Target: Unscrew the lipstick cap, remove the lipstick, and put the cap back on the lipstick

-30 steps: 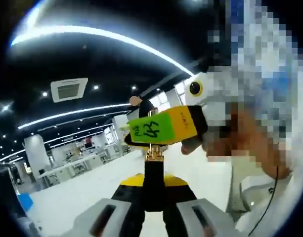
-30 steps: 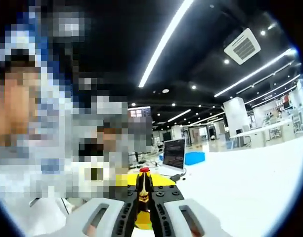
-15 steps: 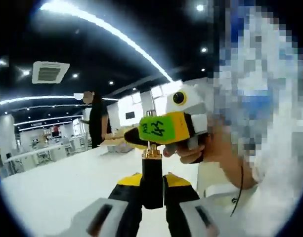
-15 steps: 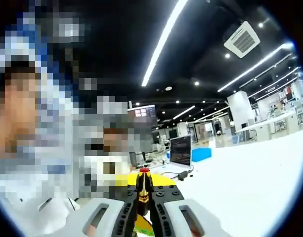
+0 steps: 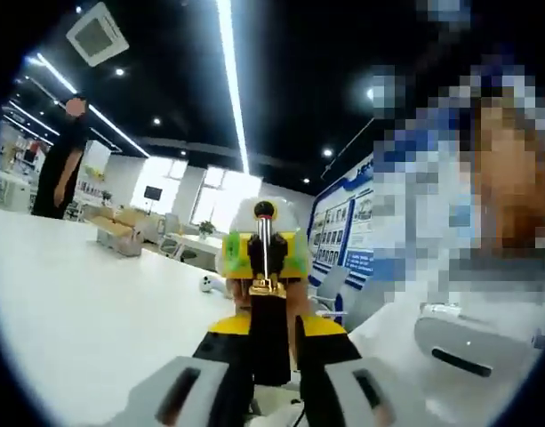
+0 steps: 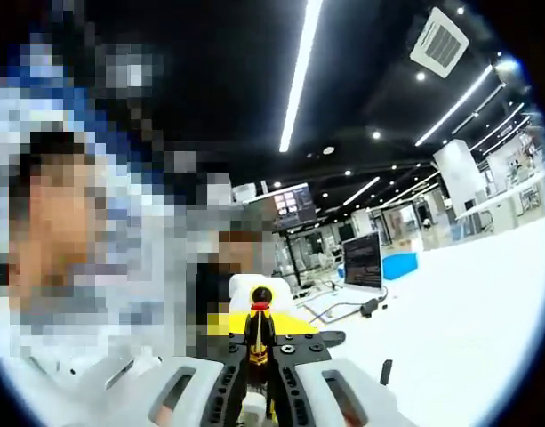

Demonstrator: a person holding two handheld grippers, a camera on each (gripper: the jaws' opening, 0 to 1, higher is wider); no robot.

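Lipstick (image 5: 268, 316), a black tube with a gold collar, stands upright between the left gripper (image 5: 270, 369)'s jaws, which are clamped on its lower part. Just beyond its tip sits the other tool, green and yellow. In the right gripper view, the right gripper (image 6: 259, 382) has its jaws pressed together on a slim black and gold piece (image 6: 257, 342) with a red end. White table (image 5: 68, 302) spreads out around them. Far off on the left stands a person in black (image 5: 60, 160), and a laptop (image 6: 364, 264) sits on the table to the right.
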